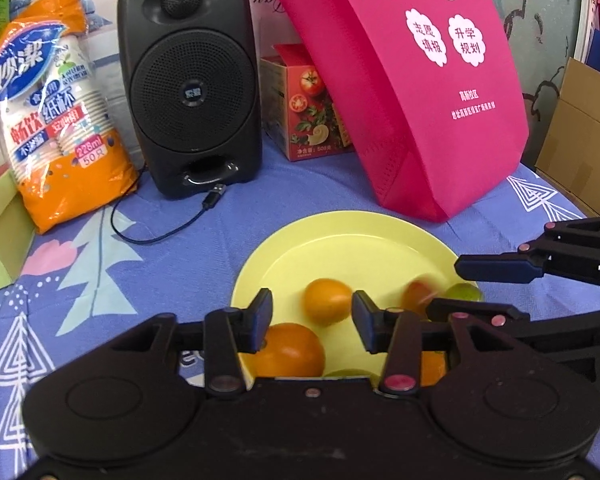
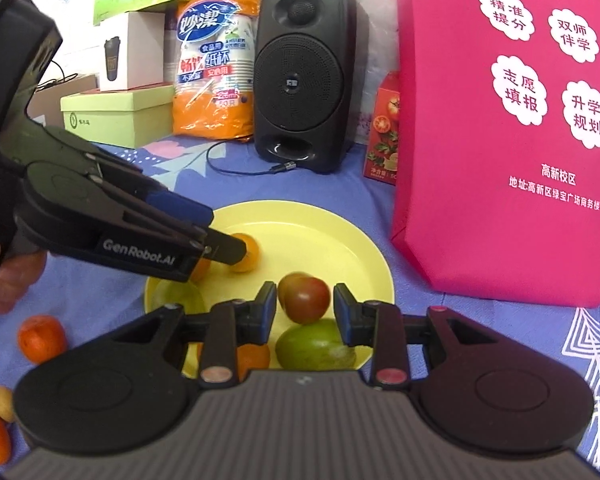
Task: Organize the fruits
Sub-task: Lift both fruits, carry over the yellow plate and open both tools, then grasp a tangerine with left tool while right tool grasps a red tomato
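The left hand-held gripper [image 1: 312,320] is closest to its camera. Its fingers are spread apart, with a small orange [image 1: 327,301] on the plate in the gap, and the pads do not touch it. The right hand-held gripper [image 2: 305,315] is spread too. A round red and green tomato [image 2: 305,298] sits between its fingers, and the pads do not press on it.

The tabletop [image 1: 172,248] has a blue cloth with white trees on it. A big pink bag [image 2: 512,132] stands at the back on the right. Next to it is a black speaker [image 1: 192,76], then an orange pack of paper cups [image 1: 56,112].

The yellow plate [image 2: 324,232] lies in the middle of the cloth. It holds the fruit. A bigger orange [image 1: 290,350] sits near the front edge. A shiny green fruit [image 2: 316,346] lies just below the tomato.

More fruit lies off the plate on the left: a bumpy orange tangerine [image 2: 42,338] and a tiny yellow fruit [image 2: 2,402].
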`<action>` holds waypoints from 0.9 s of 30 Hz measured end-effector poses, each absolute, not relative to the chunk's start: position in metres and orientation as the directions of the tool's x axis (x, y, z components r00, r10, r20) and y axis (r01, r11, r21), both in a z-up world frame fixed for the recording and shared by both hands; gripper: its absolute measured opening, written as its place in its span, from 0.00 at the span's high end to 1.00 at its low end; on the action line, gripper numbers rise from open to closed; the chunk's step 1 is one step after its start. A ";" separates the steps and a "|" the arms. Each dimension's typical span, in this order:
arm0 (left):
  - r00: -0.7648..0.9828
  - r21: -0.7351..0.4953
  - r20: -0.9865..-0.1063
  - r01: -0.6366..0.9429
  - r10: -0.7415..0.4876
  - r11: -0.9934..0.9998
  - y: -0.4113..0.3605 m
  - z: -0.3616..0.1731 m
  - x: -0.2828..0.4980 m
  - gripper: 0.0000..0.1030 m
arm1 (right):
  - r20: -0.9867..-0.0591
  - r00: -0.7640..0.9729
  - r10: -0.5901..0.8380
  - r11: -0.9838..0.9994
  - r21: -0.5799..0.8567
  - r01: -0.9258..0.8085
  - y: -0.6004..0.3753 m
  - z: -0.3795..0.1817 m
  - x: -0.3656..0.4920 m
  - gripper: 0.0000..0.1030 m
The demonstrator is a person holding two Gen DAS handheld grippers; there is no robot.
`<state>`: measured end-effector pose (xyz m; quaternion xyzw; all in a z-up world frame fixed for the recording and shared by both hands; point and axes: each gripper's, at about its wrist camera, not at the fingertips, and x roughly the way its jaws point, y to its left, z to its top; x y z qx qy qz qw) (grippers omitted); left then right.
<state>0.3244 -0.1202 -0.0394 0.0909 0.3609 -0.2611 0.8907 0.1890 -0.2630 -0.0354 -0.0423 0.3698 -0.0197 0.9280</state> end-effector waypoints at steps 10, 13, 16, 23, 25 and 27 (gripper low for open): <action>0.676 0.021 -0.636 0.499 -0.373 0.867 -0.083 -0.012 0.276 0.43 | -0.660 0.749 -0.051 0.995 -0.099 -0.020 -0.246 -0.018 0.150 0.58; 0.691 0.009 -0.623 0.475 -0.367 0.880 -0.063 -0.007 0.255 0.43 | -0.665 0.746 -0.038 0.996 -0.088 -0.027 -0.239 -0.018 0.133 0.58; 0.697 -0.023 -0.614 0.453 -0.370 0.891 -0.044 -0.006 0.234 0.43 | -0.673 0.740 -0.013 0.996 -0.078 -0.053 -0.229 -0.019 0.118 0.58; 0.707 -0.039 -0.630 0.384 -0.321 0.923 -0.007 -0.016 0.189 0.43 | -0.708 0.704 0.054 0.988 -0.063 -0.139 -0.196 -0.031 0.087 0.58; 0.705 -0.033 -0.638 0.376 -0.309 0.926 0.000 -0.021 0.179 0.43 | -0.715 0.695 0.076 0.986 -0.052 -0.161 -0.188 -0.034 0.079 0.58; 0.702 -0.033 -0.647 0.366 -0.299 0.930 0.007 -0.025 0.171 0.43 | -0.721 0.686 0.098 0.982 -0.040 -0.183 -0.181 -0.036 0.073 0.58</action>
